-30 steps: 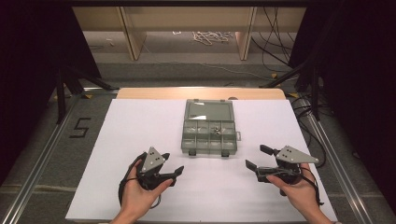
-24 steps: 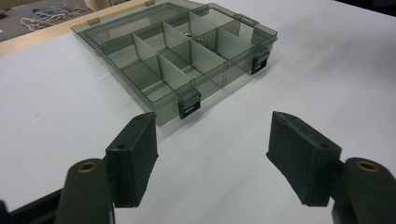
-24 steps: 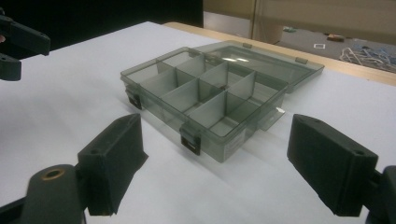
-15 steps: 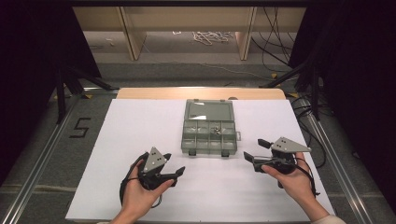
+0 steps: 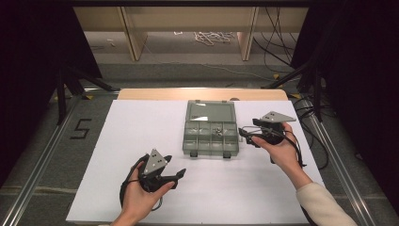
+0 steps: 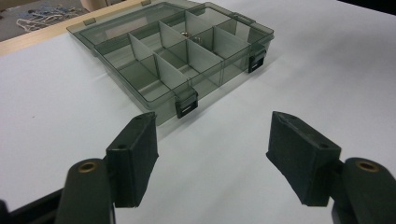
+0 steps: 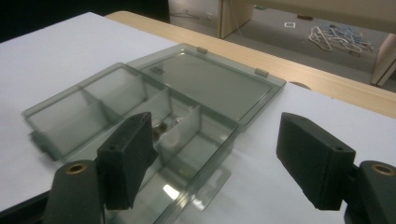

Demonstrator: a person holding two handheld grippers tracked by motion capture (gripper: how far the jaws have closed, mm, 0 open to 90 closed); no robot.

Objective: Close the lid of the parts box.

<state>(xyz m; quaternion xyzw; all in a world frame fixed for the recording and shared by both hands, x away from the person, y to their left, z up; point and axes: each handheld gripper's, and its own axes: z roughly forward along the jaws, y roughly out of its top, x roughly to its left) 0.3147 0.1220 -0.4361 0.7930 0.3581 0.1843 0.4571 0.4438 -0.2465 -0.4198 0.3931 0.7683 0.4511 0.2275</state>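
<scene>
Your right gripper [image 5: 244,134] sits level at the right edge of the box [image 5: 210,136], wrist straight, jaws pointing at it. They have just been closing a little but stand spread, nothing pressed between them; the box's near corner lies between and just ahead of them. The small metal parts [image 7: 168,128] lie in a compartment just beyond your left jaw. Your left gripper [image 5: 178,176] rests low near you, spread, empty, with the box ahead of it and apart.
</scene>
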